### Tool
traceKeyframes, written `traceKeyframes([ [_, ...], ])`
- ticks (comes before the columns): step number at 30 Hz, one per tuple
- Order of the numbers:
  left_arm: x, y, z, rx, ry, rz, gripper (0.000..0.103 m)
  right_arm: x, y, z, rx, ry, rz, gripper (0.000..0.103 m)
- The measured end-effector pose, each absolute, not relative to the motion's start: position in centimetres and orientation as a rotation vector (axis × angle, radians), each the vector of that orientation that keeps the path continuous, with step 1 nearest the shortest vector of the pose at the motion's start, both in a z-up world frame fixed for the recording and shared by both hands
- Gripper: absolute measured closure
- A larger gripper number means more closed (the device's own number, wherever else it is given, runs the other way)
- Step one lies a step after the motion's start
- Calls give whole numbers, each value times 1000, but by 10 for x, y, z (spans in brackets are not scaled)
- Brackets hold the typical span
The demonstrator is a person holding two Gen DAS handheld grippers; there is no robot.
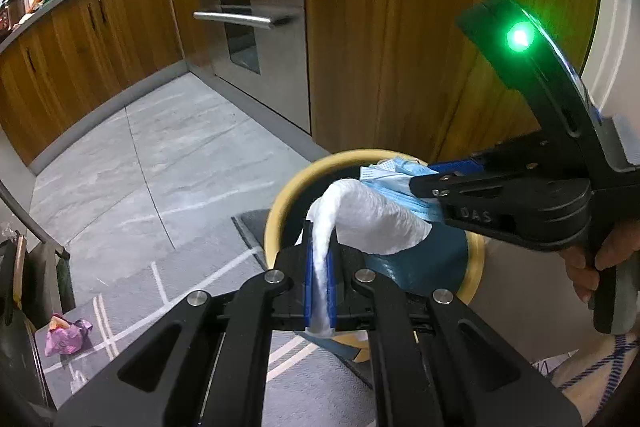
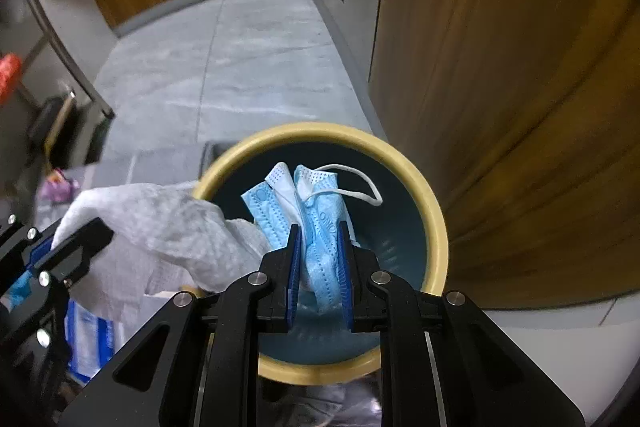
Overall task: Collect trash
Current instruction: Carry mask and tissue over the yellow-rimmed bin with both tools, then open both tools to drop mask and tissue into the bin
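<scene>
A round bin with a yellow rim (image 1: 280,205) (image 2: 436,219) and a dark teal inside stands on the floor against a wooden cabinet. My left gripper (image 1: 320,247) (image 2: 68,243) is shut on a white paper towel (image 1: 372,219) (image 2: 168,223), which drapes over the bin's near-left rim. My right gripper (image 2: 319,227) (image 1: 424,175) is shut on a crumpled blue face mask (image 2: 272,207) (image 1: 394,179). It points steeply down, and the mask hangs over the bin's mouth with a white ear loop (image 2: 360,193) trailing. A person's hand (image 1: 600,259) holds the right gripper's handle.
A purple wrapper (image 1: 64,337) (image 2: 60,187) lies on the grey tiled floor to the left. A steel oven with bar handles (image 1: 240,19) and the wooden cabinet (image 1: 400,27) stand behind the bin. A dark mat (image 1: 252,227) lies under it. A blue-and-white packet (image 2: 92,339) lies at lower left.
</scene>
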State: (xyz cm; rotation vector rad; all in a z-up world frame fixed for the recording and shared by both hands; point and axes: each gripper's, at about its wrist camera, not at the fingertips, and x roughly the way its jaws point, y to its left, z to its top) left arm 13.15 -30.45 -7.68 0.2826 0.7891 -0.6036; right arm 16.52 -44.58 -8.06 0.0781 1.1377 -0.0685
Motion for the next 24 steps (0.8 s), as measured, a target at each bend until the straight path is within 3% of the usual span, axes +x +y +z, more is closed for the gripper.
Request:
traceKeyframes([
  [8,143,-323,-109,309,861,-608,98,174,-440,-99,41,1172,-59,84],
  [11,147,-325,-111,294,868,-612,98,175,-443,-102,38,1182,-68,78],
  [13,148,-325,-113,289,875,-610,91,176,-446,-102,36,1182,-72,71],
  [15,148,-324,-115,289,879,-608,81,175,-447,-100,34,1179,-79,58],
  [17,149,-321,-113,280,870,-599,68,176,-447,-101,34,1171,-83,56],
  [22,147,-309,-106,255,865,-577,61,176,-446,-100,39,1158,-76,46],
  [24,144,-300,-101,250,860,-566,55,176,-446,-98,38,1145,-73,34],
])
